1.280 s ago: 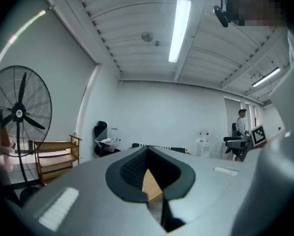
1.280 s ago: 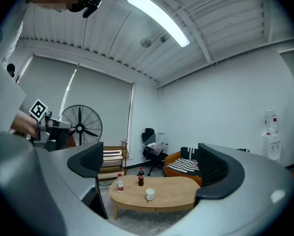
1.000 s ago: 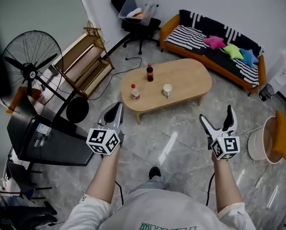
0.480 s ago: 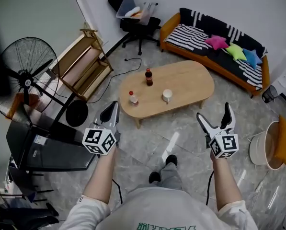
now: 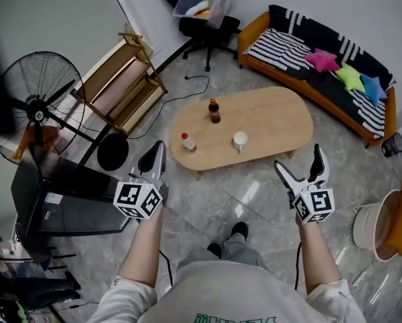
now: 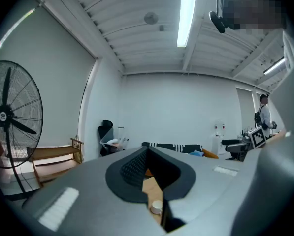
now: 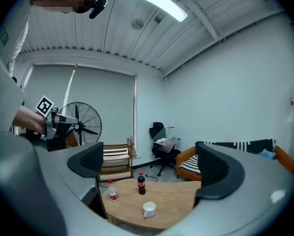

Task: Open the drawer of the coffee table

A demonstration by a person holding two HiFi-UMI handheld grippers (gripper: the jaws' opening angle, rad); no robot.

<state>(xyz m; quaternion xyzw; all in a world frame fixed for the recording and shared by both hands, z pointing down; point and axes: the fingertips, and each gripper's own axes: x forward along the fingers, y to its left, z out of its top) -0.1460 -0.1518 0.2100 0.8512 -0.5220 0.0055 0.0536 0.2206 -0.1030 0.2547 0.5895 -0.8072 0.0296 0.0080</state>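
Although the head view covers the room from above, only your left gripper view catches a person (image 6: 263, 114) standing far right. The coffee table (image 5: 254, 123) sits ahead, well apart from both grippers, with open floor (image 5: 254, 194) between. Both forearms reach forward: left gripper (image 5: 157, 152) jaws pressed together, right gripper (image 5: 298, 160) jaws spread wide, holding nothing.
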